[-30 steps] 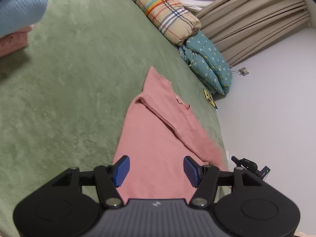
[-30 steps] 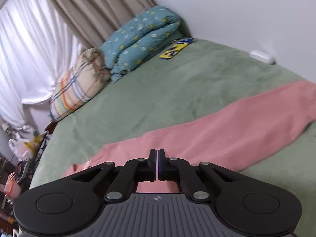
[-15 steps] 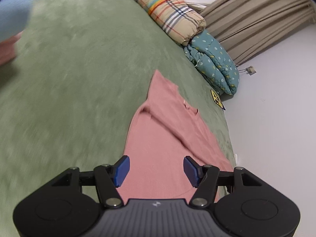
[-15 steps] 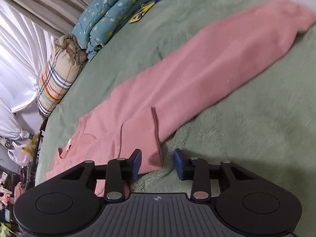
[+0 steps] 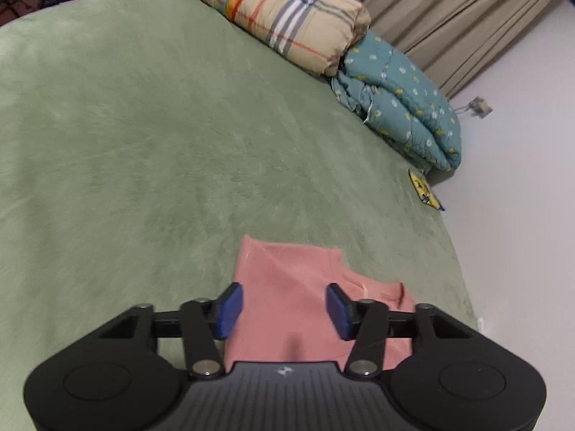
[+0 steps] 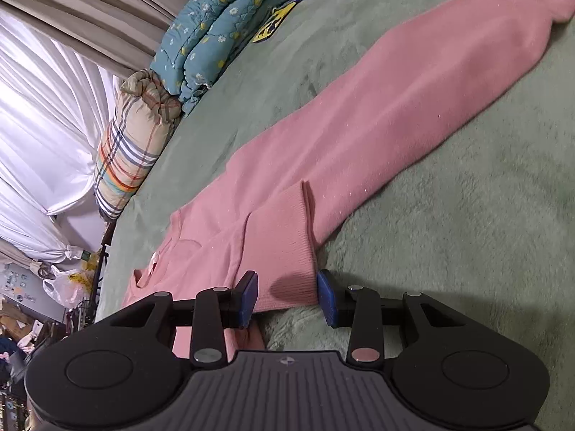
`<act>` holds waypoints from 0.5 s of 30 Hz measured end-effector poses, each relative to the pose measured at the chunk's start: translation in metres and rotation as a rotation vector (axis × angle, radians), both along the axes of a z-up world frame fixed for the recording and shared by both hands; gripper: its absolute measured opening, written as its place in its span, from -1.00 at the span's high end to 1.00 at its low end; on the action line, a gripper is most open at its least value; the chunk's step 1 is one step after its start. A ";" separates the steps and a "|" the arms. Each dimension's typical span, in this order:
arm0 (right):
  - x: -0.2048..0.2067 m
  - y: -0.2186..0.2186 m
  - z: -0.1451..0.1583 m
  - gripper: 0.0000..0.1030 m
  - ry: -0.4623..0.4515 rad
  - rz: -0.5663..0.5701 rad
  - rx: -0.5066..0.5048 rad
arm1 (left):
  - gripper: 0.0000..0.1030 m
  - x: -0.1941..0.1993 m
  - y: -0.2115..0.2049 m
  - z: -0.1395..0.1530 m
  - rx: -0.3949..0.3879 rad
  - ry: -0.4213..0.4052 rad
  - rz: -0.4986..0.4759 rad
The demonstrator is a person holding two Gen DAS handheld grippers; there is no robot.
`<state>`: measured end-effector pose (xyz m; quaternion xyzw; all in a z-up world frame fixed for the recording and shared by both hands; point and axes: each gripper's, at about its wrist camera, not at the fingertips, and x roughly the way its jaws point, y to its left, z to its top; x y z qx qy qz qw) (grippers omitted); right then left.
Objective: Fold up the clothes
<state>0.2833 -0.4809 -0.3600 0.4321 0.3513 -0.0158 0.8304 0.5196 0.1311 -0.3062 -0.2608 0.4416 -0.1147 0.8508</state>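
Green blanket (image 6: 467,251) covers the bed, with a pink sweater (image 6: 377,107) spread flat across it, well apart from the plaid and teal bedding rolls at the far edge. Left tongs (image 5: 284,305), parted and just narrowing, hover over the sweater's shoulder end, pinching nothing. Right tongs (image 6: 287,296), newly spread, straddle the ribbed cuff (image 6: 284,237), pads not pressing it.

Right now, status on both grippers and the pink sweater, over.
Left gripper open, just been closing, over pink sweater collar end, no grip. Right gripper open, astride the ribbed cuff. Sweater flat on green blanket; nothing in the way.
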 end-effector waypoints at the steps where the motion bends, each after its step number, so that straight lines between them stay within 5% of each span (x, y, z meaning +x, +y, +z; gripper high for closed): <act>1: 0.000 0.000 -0.001 0.27 0.000 0.000 0.003 | 0.11 0.007 -0.002 -0.005 0.017 0.009 -0.001; 3: 0.002 0.000 -0.003 0.27 0.000 -0.002 0.012 | 0.17 0.015 -0.002 -0.014 0.021 0.011 0.011; 5: 0.004 0.000 -0.004 0.27 -0.001 0.000 0.012 | 0.43 0.019 0.001 -0.021 0.005 0.008 0.026; 9: 0.005 0.004 -0.002 0.26 -0.004 0.007 -0.007 | 0.52 0.029 0.005 -0.033 -0.036 0.021 0.041; 13: 0.004 0.005 -0.001 0.25 -0.009 0.003 0.009 | 0.94 0.036 0.006 -0.044 -0.070 0.036 0.031; 15: 0.004 0.007 -0.001 0.25 -0.009 0.006 0.002 | 0.94 0.037 0.007 -0.046 -0.083 0.027 0.029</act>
